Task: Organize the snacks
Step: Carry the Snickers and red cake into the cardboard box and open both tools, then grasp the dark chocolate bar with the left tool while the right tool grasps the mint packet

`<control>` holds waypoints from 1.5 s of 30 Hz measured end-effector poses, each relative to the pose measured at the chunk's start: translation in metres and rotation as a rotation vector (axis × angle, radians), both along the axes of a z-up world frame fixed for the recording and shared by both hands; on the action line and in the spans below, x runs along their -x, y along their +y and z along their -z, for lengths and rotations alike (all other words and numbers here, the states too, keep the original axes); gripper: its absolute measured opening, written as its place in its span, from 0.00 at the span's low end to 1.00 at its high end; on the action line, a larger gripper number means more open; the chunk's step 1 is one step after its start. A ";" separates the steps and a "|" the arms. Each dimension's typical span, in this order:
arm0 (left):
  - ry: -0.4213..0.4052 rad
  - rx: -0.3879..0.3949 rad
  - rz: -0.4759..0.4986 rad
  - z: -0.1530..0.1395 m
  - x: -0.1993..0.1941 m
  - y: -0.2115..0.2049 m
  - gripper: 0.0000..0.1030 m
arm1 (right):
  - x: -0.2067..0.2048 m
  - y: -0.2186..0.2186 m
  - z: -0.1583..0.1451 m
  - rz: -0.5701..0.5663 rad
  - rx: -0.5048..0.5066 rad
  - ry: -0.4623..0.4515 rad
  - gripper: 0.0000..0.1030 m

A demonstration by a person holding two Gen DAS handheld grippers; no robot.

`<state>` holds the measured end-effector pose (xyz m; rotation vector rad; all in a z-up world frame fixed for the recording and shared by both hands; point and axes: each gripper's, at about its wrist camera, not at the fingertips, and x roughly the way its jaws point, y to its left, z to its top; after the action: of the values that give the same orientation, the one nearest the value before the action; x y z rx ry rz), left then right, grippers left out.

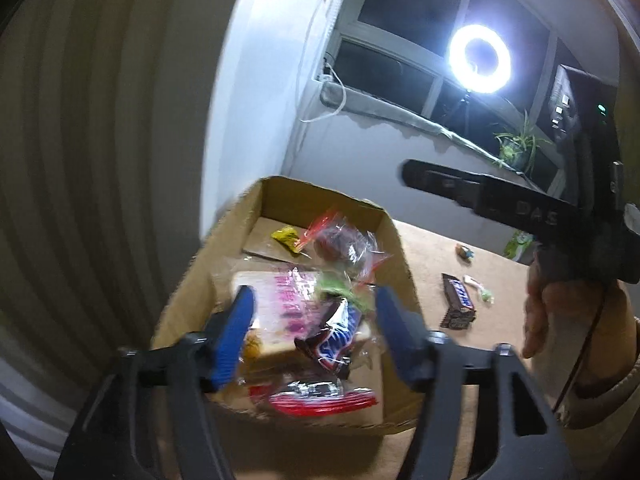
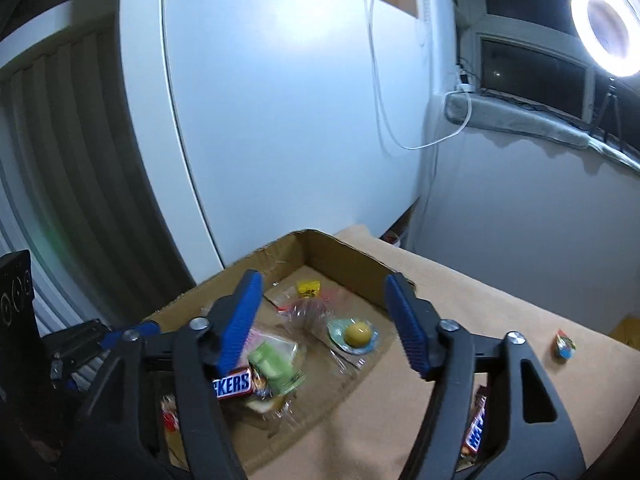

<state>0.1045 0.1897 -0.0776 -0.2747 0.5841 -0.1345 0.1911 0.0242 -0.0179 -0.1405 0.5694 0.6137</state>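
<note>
An open cardboard box [image 1: 280, 196] on a tan table holds several snacks. Among them are a Snickers bar [image 1: 336, 336], a pink-printed bag [image 1: 288, 300], a red pack [image 1: 320, 400] and a clear bag with red edges [image 1: 344, 240]. My left gripper [image 1: 316, 320] hangs open over the box, its blue pads either side of the Snickers bar without touching it. My right gripper [image 2: 324, 320] is open too, above the box's [image 2: 352, 264] right half. Below it lie a Snickers bar [image 2: 232, 384], a green snack [image 2: 276, 364] and a yellow sweet in a blue wrapper [image 2: 354, 334].
More Snickers bars [image 1: 458, 300] lie on the table right of the box, also seen low in the right wrist view [image 2: 476, 428]. A small wrapped candy [image 2: 565, 345] sits further right. A white cabinet [image 2: 280, 100] and a ring light [image 1: 480, 58] stand behind.
</note>
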 end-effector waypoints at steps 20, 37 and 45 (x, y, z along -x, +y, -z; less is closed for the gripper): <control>-0.020 -0.021 -0.011 -0.018 0.048 -0.018 0.73 | 0.078 -0.095 -0.012 0.119 -0.019 -0.035 0.74; -0.026 -0.056 0.050 -0.029 0.071 -0.057 0.75 | 0.122 -0.196 0.011 0.283 -0.025 0.019 0.74; -0.011 -0.065 0.113 -0.026 0.068 -0.086 0.75 | 0.130 -0.221 0.026 0.306 -0.031 0.057 0.74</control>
<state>0.0362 0.1033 -0.0513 -0.1775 0.5919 -0.2252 0.0615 -0.1969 -0.0443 -0.0056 0.6215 0.3302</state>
